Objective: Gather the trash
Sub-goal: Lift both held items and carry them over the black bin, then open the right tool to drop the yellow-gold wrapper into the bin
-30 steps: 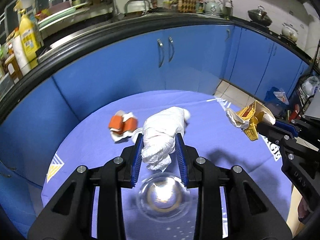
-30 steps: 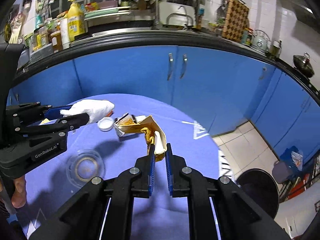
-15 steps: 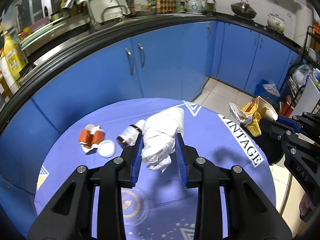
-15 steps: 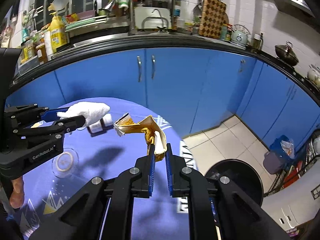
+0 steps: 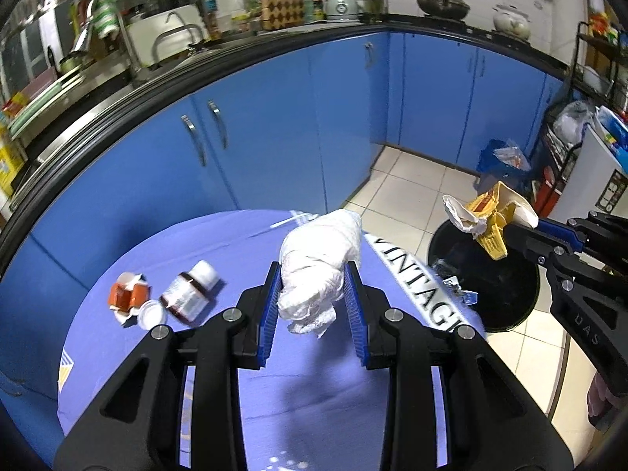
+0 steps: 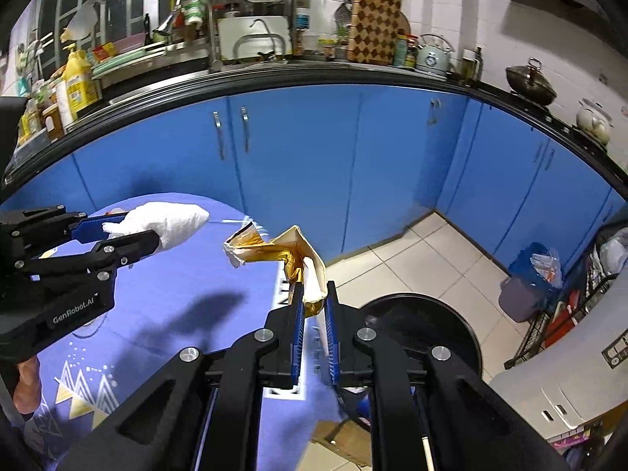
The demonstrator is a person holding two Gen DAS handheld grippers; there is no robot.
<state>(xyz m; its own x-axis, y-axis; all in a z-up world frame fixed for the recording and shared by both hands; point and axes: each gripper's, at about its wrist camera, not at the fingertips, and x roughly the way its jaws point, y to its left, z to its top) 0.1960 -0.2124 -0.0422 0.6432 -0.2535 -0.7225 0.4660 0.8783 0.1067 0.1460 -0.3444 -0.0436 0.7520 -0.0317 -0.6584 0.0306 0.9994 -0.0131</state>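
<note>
Now carrying: left gripper [image 5: 314, 294] clamped on tissue [image 5: 320, 263], right gripper [image 6: 314, 306] pinching wrapper [image 6: 290, 253]. Next: over bin [image 6: 428, 314] ahead-right, release.

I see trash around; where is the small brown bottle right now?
Left wrist view: small brown bottle lies on the purple tablecloth, left, beside a white cap.

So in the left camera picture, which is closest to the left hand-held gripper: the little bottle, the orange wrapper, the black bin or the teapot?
1. Little bottle, lying on the table just left of the left hand-held gripper.
2. Orange wrapper, farther left on the table.
3. Black bin, on the floor to the right.
4. Teapot, far back on the counter.

The wrapper and the bin are hard to rank.
</note>
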